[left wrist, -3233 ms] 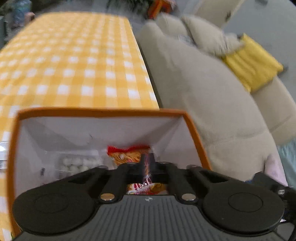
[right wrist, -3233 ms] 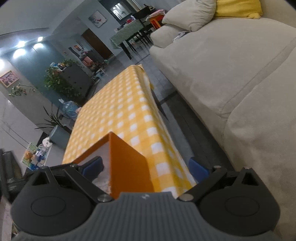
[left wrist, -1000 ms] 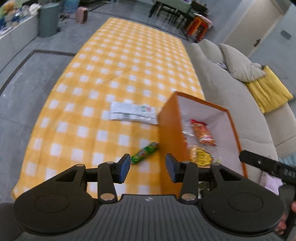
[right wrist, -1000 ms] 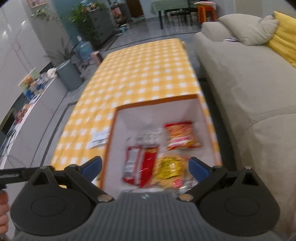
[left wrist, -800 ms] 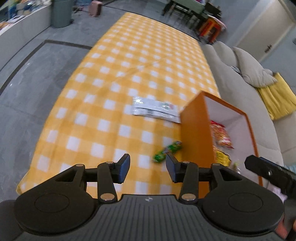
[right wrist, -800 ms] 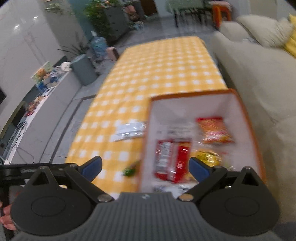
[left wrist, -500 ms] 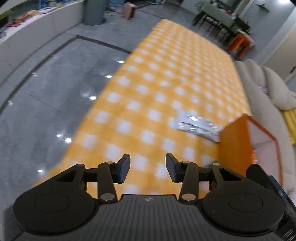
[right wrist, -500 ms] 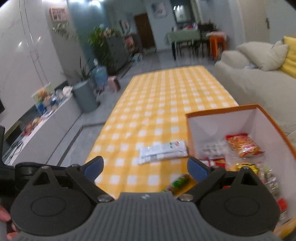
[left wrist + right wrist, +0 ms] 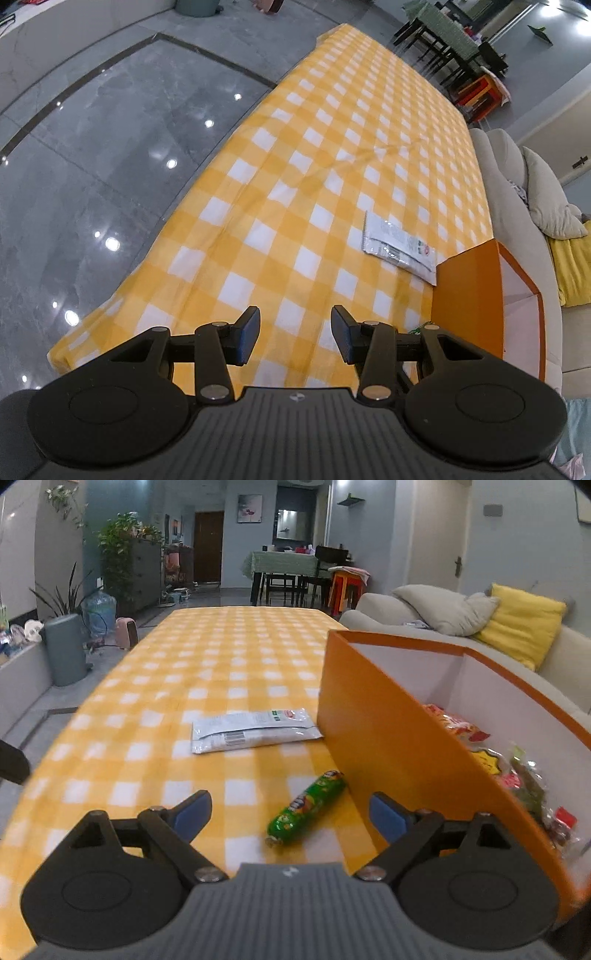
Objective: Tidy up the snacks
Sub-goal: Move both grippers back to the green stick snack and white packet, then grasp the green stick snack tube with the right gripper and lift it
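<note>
An orange box (image 9: 373,731) with white inner walls stands on the yellow checked tablecloth (image 9: 221,657) and holds several snack packets (image 9: 491,764). A green tube snack (image 9: 306,806) lies on the cloth just left of the box. A white flat packet (image 9: 255,731) lies farther back, its end by the box corner; it also shows in the left wrist view (image 9: 400,247), next to the box (image 9: 469,295). My right gripper (image 9: 290,812) is open and empty, low over the cloth, with the green tube between its fingers' line. My left gripper (image 9: 294,339) is open and empty above the table's near end.
A beige sofa (image 9: 424,616) with grey and yellow cushions runs along the table's right side. Grey tiled floor (image 9: 92,147) lies left of the table. A grey bin (image 9: 66,650), plants and a dining table with chairs (image 9: 291,572) stand beyond.
Both grippers have pulled back from over the box and swung left. The right one has dropped low toward the green tube. The left one, earlier shut on a snack, is open.
</note>
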`<action>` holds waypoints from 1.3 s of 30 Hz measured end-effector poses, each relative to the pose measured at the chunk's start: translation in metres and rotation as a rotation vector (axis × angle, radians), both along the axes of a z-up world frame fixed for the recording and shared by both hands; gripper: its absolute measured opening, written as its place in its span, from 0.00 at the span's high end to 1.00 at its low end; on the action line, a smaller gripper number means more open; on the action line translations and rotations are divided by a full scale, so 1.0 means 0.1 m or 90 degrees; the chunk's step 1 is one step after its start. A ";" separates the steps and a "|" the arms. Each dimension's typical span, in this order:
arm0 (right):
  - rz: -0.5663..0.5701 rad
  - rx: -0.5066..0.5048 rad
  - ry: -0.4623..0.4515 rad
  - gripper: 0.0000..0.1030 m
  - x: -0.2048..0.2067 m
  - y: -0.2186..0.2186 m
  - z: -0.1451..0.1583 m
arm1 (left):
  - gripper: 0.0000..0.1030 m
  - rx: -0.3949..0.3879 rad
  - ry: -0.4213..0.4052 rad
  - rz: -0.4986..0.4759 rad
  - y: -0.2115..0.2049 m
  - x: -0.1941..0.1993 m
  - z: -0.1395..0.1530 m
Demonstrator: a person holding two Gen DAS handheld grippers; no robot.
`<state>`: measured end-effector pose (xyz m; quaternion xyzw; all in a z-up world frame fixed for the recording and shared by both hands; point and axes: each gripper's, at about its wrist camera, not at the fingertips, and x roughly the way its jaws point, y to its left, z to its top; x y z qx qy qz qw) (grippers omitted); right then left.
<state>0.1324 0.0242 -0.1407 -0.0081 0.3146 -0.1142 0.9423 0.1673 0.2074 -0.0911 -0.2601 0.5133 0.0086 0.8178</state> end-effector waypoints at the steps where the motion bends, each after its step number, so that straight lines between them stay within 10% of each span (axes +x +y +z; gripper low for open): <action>1: -0.010 -0.010 0.004 0.13 0.06 0.01 -0.05 | 0.51 0.002 0.001 0.003 0.01 0.00 0.00; 14: -0.136 0.017 0.025 0.28 0.46 -0.04 -0.42 | 0.51 0.019 0.028 0.021 0.08 -0.01 -0.06; 21: -0.096 0.032 0.014 0.78 0.41 -0.02 -0.40 | 0.51 0.028 0.031 0.001 -0.01 0.02 -0.06; 31: -0.011 0.084 0.029 0.81 0.29 -0.19 -0.27 | 0.51 0.050 0.020 0.006 -0.07 0.00 0.03; 39: 0.101 0.189 -0.033 0.81 -0.15 -0.47 0.46 | 0.51 0.074 0.010 -0.034 -0.22 0.08 0.11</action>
